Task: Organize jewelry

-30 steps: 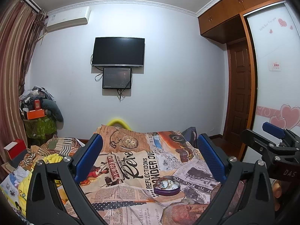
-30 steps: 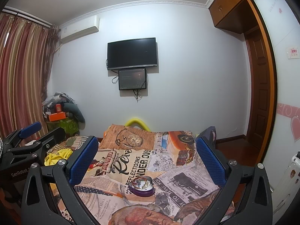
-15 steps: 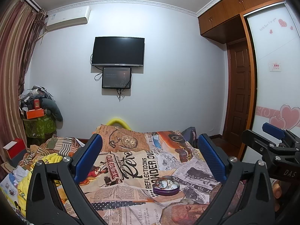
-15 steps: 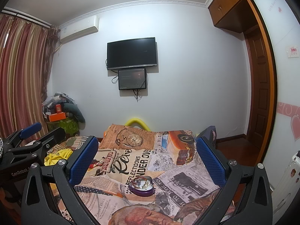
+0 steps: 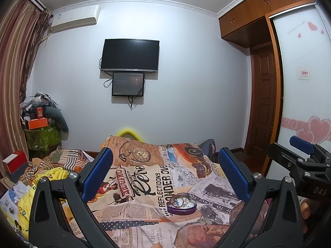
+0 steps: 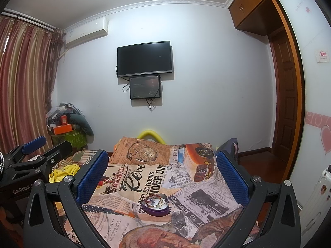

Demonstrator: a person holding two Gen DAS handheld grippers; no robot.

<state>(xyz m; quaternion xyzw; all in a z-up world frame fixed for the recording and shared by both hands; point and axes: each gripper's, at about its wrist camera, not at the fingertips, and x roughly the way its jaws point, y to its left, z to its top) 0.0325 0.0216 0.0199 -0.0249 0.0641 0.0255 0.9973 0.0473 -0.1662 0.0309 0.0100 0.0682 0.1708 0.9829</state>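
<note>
- One small purple heart-shaped metal tin (image 5: 181,205), holding a tangle of jewelry (image 5: 179,200), sits open on the newspaper-print bedspread (image 5: 144,186), toward the near edge of the bed and well short of its far edge.
- The left gripper (image 5: 165,177), black-framed with blue ribbed pads, hangs above the bedspread with its jaws spread wide and nothing between them; the tin lies ahead and below, slightly right of its centre line.
- The right gripper (image 6: 162,177), built the same, is equally wide and empty; in its view the tin (image 6: 155,206) lies ahead and below, almost on the centre line.
- Neither gripper touches the tin. Both look about equally near, the right one judged better lined up for a straight reach down and forward.
- The tin's heart point faces roughly toward the bed's right edge, its long axis running across both grippers.
- The count: one tin, two grippers. The separate pieces inside are too small and tangled to number; thin chains and small rings show.
- No loose jewelry is visible elsewhere on the bedspread.
</note>
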